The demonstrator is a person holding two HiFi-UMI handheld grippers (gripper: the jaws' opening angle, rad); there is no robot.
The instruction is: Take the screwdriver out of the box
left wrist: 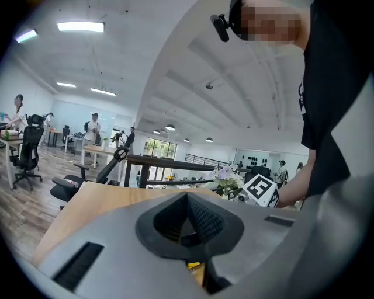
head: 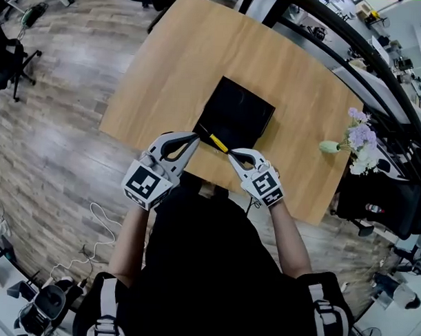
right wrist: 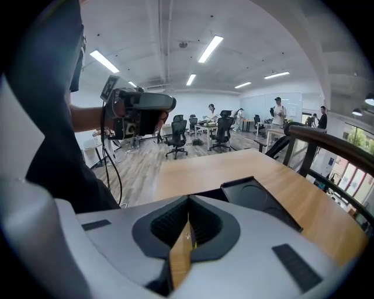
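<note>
Right hand-held gripper (right wrist: 188, 201) pinching half-hidden screwdriver (head: 220, 145), left hand-held gripper (left wrist: 187, 195) closed, box (head: 240, 110) beyond

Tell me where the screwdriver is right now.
In the head view the screwdriver sits at the near edge of the black box, between the tips of the left tongs and the right tongs.

Elbows bent, both forearms reach forward, the tongs of the left gripper (head: 196, 136) pressed together, those of the right gripper (head: 232, 154) pinching the yellow end of the screwdriver (head: 219, 144).
</note>
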